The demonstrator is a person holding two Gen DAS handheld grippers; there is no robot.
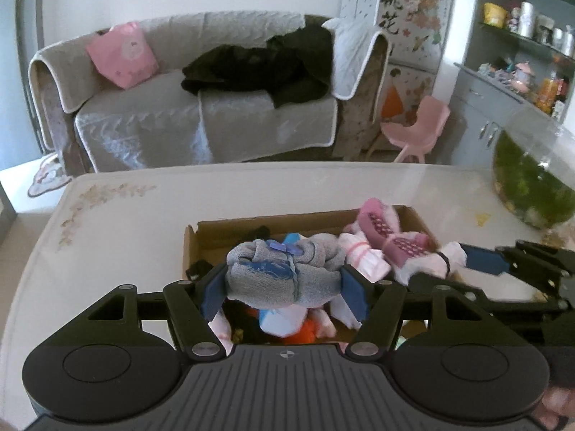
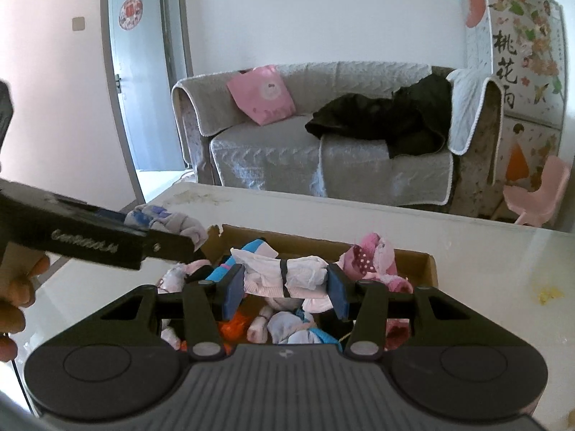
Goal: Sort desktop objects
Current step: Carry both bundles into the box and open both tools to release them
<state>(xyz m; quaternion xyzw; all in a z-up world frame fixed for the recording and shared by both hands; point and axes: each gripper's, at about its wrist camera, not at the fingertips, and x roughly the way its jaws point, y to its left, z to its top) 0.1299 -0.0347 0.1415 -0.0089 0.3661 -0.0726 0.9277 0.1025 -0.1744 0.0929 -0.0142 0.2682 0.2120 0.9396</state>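
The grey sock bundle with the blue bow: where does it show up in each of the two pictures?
Left wrist view: grey sock bundle sits centre, clamped between the left hand-held gripper's blue pads, above the cardboard box.
Right wrist view: far left, partly hidden behind that gripper's black finger.
Shared landmark: the pink cushion on the sofa.

left gripper (image 1: 284, 289): tilted downward, blue pads clamped on either side of a grey sock bundle (image 1: 284, 273) | right gripper (image 2: 285, 287): tilted downward, pads pressed on a white-pink sock bundle (image 2: 287, 273) | left hand (image 2: 18, 294): fingers wrapped round the handle
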